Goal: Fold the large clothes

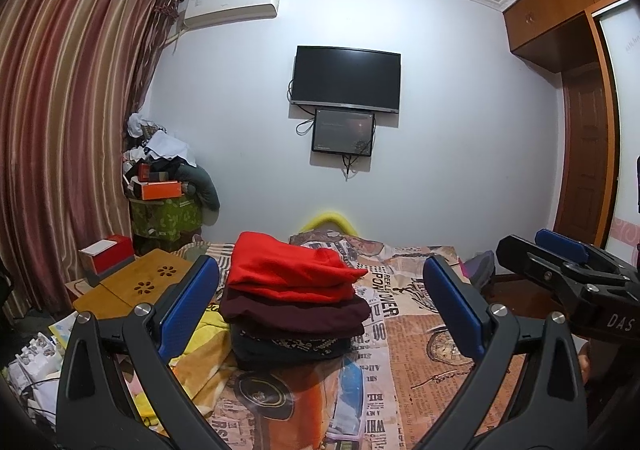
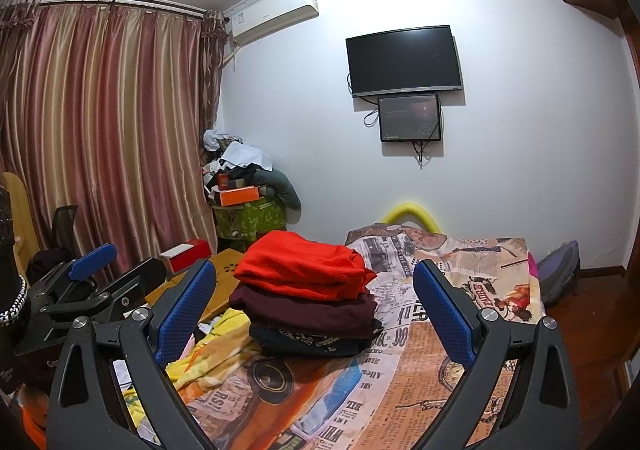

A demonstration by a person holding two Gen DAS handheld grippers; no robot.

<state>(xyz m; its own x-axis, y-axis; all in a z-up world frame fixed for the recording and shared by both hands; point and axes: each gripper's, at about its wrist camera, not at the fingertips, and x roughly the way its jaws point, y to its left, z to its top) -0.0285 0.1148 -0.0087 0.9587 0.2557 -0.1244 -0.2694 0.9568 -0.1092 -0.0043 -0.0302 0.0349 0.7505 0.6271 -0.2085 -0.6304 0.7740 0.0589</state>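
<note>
A stack of folded clothes (image 1: pixel 294 306), with a bright red garment (image 2: pixel 304 264) on top, is seen on the bed with the newspaper-print cover (image 1: pixel 416 334). The left gripper (image 1: pixel 320 310) and the right gripper (image 2: pixel 316 314) are held above the bed, their blue-padded fingers (image 1: pixel 188 306) spread wide and empty.

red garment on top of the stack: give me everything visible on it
The red garment is folded into a thick, slightly lumpy rectangle of soft, matte, fleece-like fabric, with layered edges showing at its front. It lies flat as the top piece of a stack, resting on a folded maroon garment, which sits on a dark patterned one, all on the newspaper-print bedspread. Neither gripper touches it; both are open and short of it.
</note>
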